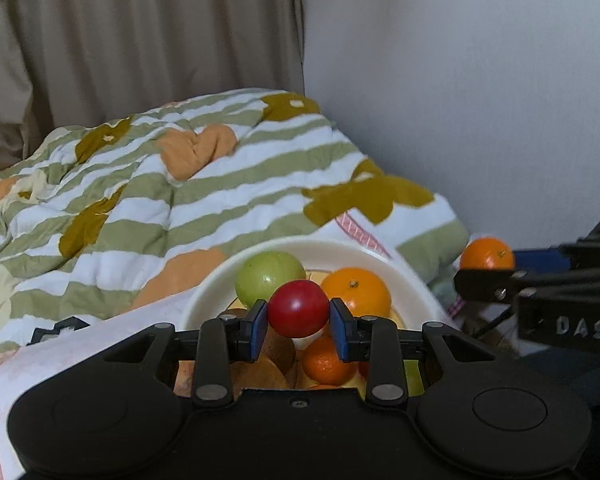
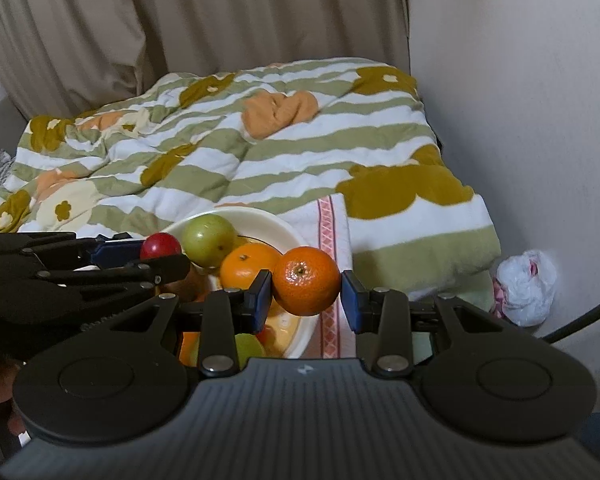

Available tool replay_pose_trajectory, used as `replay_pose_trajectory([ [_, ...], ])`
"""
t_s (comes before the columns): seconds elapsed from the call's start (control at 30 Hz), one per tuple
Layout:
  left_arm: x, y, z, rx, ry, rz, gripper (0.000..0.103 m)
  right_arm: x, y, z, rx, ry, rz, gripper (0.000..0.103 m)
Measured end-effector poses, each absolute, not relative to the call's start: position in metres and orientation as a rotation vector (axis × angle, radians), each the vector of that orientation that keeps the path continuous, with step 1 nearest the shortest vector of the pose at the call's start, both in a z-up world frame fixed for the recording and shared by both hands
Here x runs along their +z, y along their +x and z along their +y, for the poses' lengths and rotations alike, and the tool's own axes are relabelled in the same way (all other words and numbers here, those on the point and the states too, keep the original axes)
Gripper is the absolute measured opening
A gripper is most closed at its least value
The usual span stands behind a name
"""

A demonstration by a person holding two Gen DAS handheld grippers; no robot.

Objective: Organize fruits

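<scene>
Both claws are loaded: our left gripper [image 1: 299, 321] pinches a red plum [image 1: 298, 308] above the white bowl [image 1: 410, 276], our right gripper [image 2: 306, 294] clamps a mandarin [image 2: 306, 280] beside its rim. We judge delivery is underway; next, lower each fruit in gently and release.

From my left wrist view, the gripper body covers the near half of the white bowl [image 1: 220, 280]; fruits beneath it can't be identified. Right of the bowl, the plastic bag [image 2: 526, 284] contents stay unreadable.
</scene>
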State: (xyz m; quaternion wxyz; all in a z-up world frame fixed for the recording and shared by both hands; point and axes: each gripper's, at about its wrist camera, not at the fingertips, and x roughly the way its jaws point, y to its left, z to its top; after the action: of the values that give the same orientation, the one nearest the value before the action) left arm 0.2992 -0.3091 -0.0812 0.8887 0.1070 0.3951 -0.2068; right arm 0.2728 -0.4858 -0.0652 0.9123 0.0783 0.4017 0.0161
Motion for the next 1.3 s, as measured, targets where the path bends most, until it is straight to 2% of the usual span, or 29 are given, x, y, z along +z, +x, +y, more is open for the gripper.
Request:
replay_pose_trajectory([
  [0.1,-0.088,0.302,-0.314,-0.445,0.254,0.825,0.038,-0.072,0.274,-0.490,0.013,0.180,0.838,0.052],
  [0.13,-0.089,0.303,-0.315,-0.445,0.265,0.823,0.045,-0.073,0.275,-0.491,0.008,0.184,0.840,0.052],
  [0.17,-0.088,0.303,-0.317,-0.441,0.274,0.817,0.053,-0.074,0.275,-0.491,0.005,0.187,0.841,0.052],
  [0.23,-0.083,0.301,-0.315,-0.426,0.281,0.785,0.094,-0.074,0.275,-0.493,-0.002,0.191,0.843,0.052],
  [0.27,-0.080,0.297,-0.313,-0.419,0.283,0.759,0.098,-0.074,0.274,-0.493,-0.005,0.191,0.842,0.052],
  [0.7,-0.056,0.276,-0.267,-0.321,0.210,0.745,0.099,-0.074,0.286,-0.485,0.037,0.184,0.848,0.052],
  [1.13,-0.054,0.257,-0.246,-0.227,0.131,0.733,0.099,-0.102,0.301,-0.472,0.118,0.165,0.884,0.054],
  [1.17,-0.054,0.256,-0.245,-0.221,0.130,0.734,0.099,-0.101,0.301,-0.472,0.124,0.169,0.874,0.056],
  [1.23,-0.054,0.252,-0.242,-0.205,0.125,0.732,0.099,-0.099,0.298,-0.471,0.136,0.177,0.847,0.073],
  [1.27,-0.054,0.250,-0.241,-0.198,0.122,0.732,0.099,-0.097,0.297,-0.471,0.132,0.178,0.834,0.096],
  [1.3,-0.053,0.249,-0.240,-0.191,0.119,0.733,0.099,-0.096,0.294,-0.471,0.126,0.178,0.819,0.103],
])
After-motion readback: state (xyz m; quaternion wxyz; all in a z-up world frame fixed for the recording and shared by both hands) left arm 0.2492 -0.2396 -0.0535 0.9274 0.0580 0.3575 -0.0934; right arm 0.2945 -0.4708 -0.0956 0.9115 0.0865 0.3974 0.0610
